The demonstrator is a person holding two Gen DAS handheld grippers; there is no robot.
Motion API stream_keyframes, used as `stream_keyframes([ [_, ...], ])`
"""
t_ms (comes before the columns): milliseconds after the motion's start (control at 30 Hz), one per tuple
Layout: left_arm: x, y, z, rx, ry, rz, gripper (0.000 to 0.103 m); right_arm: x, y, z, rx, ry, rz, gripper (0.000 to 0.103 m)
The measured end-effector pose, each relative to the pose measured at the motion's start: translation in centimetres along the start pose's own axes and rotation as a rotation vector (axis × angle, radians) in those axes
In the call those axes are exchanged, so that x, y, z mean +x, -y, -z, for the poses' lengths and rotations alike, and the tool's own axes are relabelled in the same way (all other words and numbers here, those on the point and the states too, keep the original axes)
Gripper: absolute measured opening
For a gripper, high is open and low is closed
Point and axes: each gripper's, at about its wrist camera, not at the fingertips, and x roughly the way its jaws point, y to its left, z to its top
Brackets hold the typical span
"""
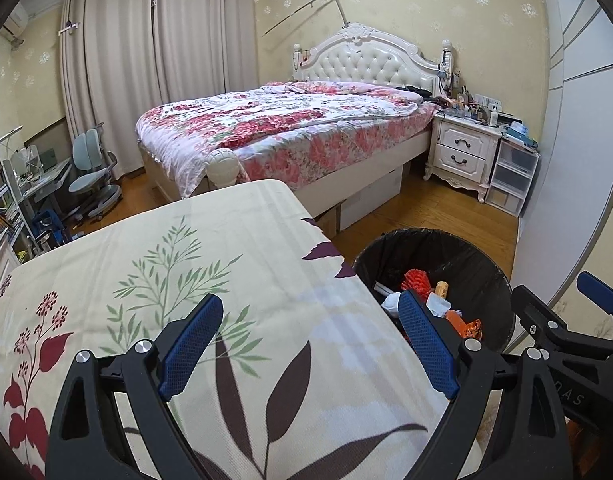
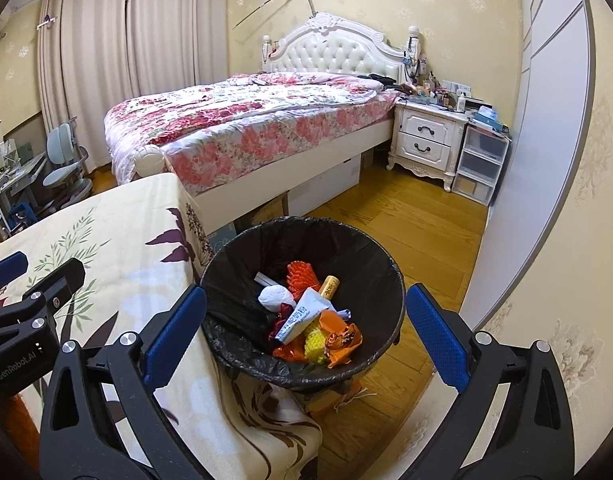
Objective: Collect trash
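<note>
Trash (image 2: 314,312) lay heaped in the bottom of a round bin (image 2: 386,264) lined with a black bag, standing on the wooden floor (image 2: 418,216) just beside the counter (image 2: 146,216). In the heap were a white tube (image 2: 300,314) with blue lettering, an orange bristly piece (image 2: 302,276), a small yellow-capped bottle (image 2: 330,285), a crumpled white wad (image 2: 275,296), a yellow knobbly item (image 2: 316,340) and orange wrappers (image 2: 342,334). From the left wrist view only part of this showed, behind one blue pad: the orange bristles (image 1: 416,280) and the bottle's cap (image 1: 441,289) inside the bin (image 1: 486,264).

The right gripper (image 2: 306,334) hung above the bin with its fingers (image 2: 174,332) spread wide and nothing between them, one blue pad over the counter's edge and the other past the bin's far rim. The left gripper (image 1: 310,346) hovered over the counter (image 1: 246,240), fingers (image 1: 192,346) likewise spread wide and holding nothing. Each gripper appeared at the edge of the other's view.

The counter wore a cream cloth printed with green sprigs, dark leaves and red flowers. Beyond it stood a bed (image 2: 246,128) under a pink floral quilt with a white tufted headboard (image 2: 334,52), a white nightstand (image 2: 426,140) crowded with small items, clear plastic drawers (image 2: 480,164), pale curtains (image 2: 126,60), and a grey-blue chair (image 2: 60,164) at the left.
</note>
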Motion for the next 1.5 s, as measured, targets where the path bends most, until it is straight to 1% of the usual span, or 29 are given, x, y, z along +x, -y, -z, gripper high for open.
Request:
stream_keyframes([
  [200, -1.8, -1.3, 0.9, -0.028, 0.006, -0.012, 0.089, -1.9, -0.8, 0.4, -0.029, 0.019, -0.016, 0.098],
  [467, -2.8, -2.0, 1.7, -0.038, 0.015, -0.02, 0.089, -3.6, -1.5, 0.8, -0.047, 0.037, -0.023, 0.098],
  [1500, -2.9, -2.4, 2.3, -0.047, 0.01, -0.022, 0.089, -3.7, -1.9, 1.0, -0.05, 0.035, -0.025, 0.098],
])
